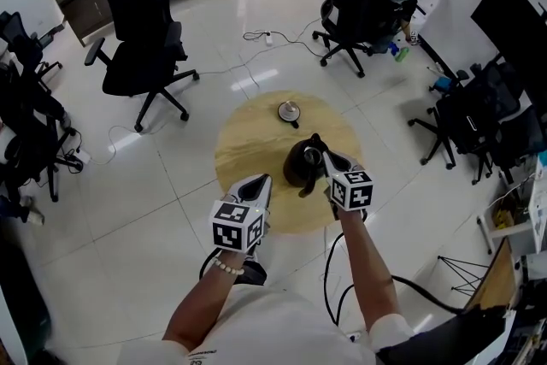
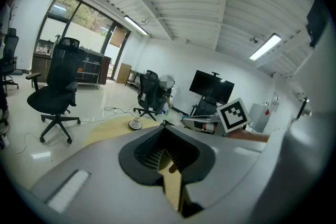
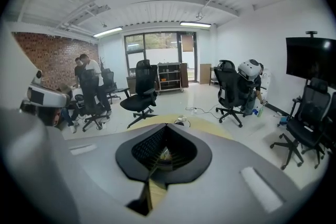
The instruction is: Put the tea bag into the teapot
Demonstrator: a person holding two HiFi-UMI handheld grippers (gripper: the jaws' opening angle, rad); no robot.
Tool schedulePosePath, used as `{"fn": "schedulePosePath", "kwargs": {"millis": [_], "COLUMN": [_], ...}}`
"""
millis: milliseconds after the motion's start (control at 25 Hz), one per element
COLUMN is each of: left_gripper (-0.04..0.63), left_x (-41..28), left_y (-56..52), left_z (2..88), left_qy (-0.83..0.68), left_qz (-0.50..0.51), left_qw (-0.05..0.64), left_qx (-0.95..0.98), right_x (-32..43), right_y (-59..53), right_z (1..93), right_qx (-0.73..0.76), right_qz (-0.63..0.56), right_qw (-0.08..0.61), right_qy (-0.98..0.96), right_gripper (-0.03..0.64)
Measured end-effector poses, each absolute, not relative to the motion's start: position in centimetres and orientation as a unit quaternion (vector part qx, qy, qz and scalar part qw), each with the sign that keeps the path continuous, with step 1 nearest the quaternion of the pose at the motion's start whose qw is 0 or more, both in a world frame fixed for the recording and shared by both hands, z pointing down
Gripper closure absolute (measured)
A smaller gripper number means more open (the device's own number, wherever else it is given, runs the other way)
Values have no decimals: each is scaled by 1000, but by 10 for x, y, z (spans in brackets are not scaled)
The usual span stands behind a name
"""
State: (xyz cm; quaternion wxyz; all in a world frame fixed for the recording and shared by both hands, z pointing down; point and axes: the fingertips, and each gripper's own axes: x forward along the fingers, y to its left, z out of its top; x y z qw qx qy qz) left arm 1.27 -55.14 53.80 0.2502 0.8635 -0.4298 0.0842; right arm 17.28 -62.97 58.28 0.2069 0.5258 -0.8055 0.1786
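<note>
A black teapot [image 1: 301, 167] stands uncovered on the round wooden table [image 1: 248, 141]. Its silver lid [image 1: 290, 109] lies apart at the table's far side, and also shows as the lid [image 2: 136, 123] and lid [image 3: 181, 122] in the gripper views. My right gripper [image 1: 327, 158] hangs right at the pot's top. Its jaws are shut, and a small pale piece, seemingly the tea bag [image 3: 165, 153], is pinched at the right gripper [image 3: 160, 161]. My left gripper [image 1: 263, 181] hovers over the table's near edge, left of the pot. The left gripper [image 2: 167, 159] is shut with nothing held.
Black office chairs [image 1: 141, 30] [image 1: 355, 8] ring the table, and more stand at the right [image 1: 479, 120]. A cable and power strip [image 1: 265, 37] lie on the white tiled floor beyond the table. People [image 3: 86, 84] stand far off by the brick wall.
</note>
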Motion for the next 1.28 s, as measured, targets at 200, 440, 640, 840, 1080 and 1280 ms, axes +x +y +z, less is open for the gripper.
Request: {"fn": "schedulePosePath", "kwargs": {"millis": [200,440,640,840,1080,1280], "left_gripper": [583,583,583,583,583,583], "left_x": [18,27,32,36,35,25], "left_y": [-540,-510,-462,-403,-338,-299], "left_z": [531,516,506,497,491,490], "left_qy": [-432,-440,-448,-459,-466,-463], "left_qz": [79,73,71,72,87,101], "left_qw": [245,226,210,196,186,176], "left_qx": [864,866,866,864,861,863], "right_x": [174,175,179,187,212,217], "right_y": [-607,-569,-516,-449,-376,-321], "right_z": [565,537,517,502,490,487], "right_qx": [526,518,513,507,518,533], "right_qz": [173,156,141,130,146,172], "right_qw": [188,159,135,112,64,16], "right_qy": [-811,-826,-836,-845,-840,-828], "right_gripper": [615,615,615,615,615,615]}}
